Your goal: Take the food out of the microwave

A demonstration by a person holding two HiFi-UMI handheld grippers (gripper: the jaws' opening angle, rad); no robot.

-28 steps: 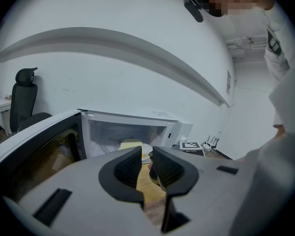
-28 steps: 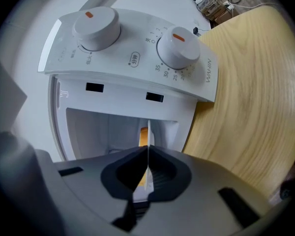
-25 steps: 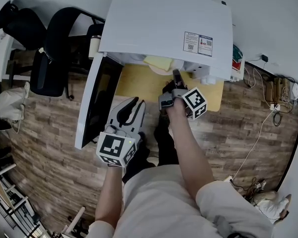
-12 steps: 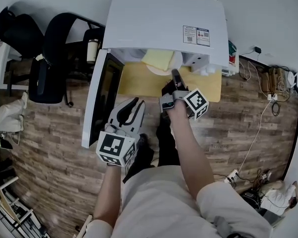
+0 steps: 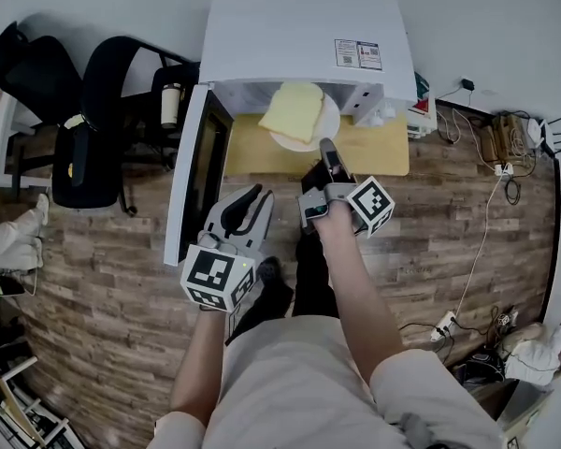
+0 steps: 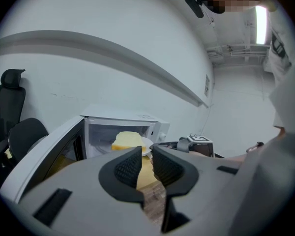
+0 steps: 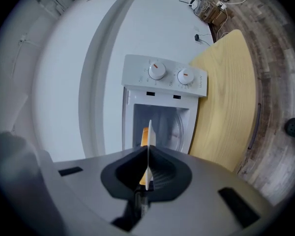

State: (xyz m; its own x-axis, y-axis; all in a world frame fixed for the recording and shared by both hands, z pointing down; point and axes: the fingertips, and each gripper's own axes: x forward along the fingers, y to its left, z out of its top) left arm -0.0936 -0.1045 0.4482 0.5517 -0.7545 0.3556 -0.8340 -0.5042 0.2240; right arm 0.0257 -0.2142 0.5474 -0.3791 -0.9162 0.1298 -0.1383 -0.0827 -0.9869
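A white plate (image 5: 323, 123) with a yellow slice of bread (image 5: 293, 110) hangs just outside the mouth of the white microwave (image 5: 304, 40). My right gripper (image 5: 325, 148) is shut on the plate's near rim. In the right gripper view the plate (image 7: 149, 146) shows edge-on between the closed jaws, with the bread (image 7: 144, 135) behind it and the microwave (image 7: 162, 107) beyond. My left gripper (image 5: 251, 197) hangs lower left of the plate, apart from it, jaws slightly parted and empty. The left gripper view shows the bread (image 6: 126, 140) and my right gripper (image 6: 162, 144) ahead.
The microwave door (image 5: 194, 181) stands swung open at the left, close to my left gripper. The microwave sits on a light wooden table (image 5: 374, 152). Black office chairs (image 5: 89, 120) stand at the far left. Cables and a power strip (image 5: 505, 152) lie on the wooden floor at the right.
The right gripper has drawn the plate with the bread out of the microwave's cavity toward me and lifted it. The left gripper shifted slightly.
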